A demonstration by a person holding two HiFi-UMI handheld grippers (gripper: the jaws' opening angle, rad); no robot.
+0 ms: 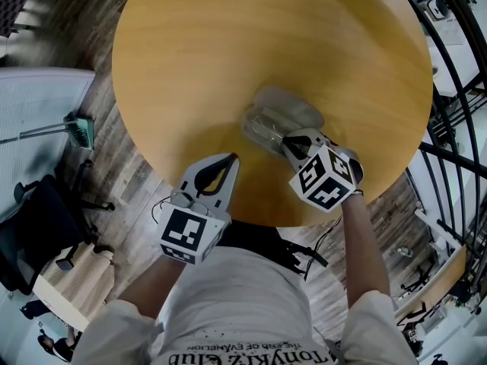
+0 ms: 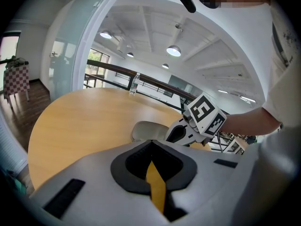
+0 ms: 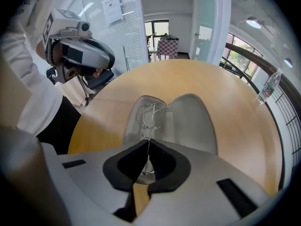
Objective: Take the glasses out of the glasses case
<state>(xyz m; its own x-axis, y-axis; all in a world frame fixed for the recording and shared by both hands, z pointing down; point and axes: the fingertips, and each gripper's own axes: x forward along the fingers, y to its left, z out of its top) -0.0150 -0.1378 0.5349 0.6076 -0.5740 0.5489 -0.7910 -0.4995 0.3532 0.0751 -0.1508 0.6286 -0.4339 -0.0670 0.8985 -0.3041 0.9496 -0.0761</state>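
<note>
nearest the person's white shirt point(image 1: 236, 303), the left tongs point(image 1: 231, 160) sit over the near rim of the round wooden surface point(image 1: 228, 52), on the near-left side of the glasses case point(image 1: 291, 106) and apart from it. in the left gripper view the left tongs point(image 2: 151, 144) are pressed tip to tip with nothing between them. the case point(image 2: 146, 130) shows just beyond them. the right tongs point(image 1: 288, 140) reach the case from its near-right side. in the right gripper view the right tongs point(image 3: 147, 142) are closed onto a thin wire part of the glasses point(image 3: 153, 114). the glasses case point(image 3: 193, 121) lies open, its two grey halves side by side on the surface point(image 3: 225, 88). the wire-framed glasses point(image 1: 264, 125) are in the half nearer the left tongs, inside its outline. whether they rest on its lining or are raised off it cannot be told. the other half holds nothing. beyond the case the surface runs bare to its far edge. past that edge a clear bottle point(image 3: 267, 89) stands at a dark railing point(image 3: 287, 98).
</note>
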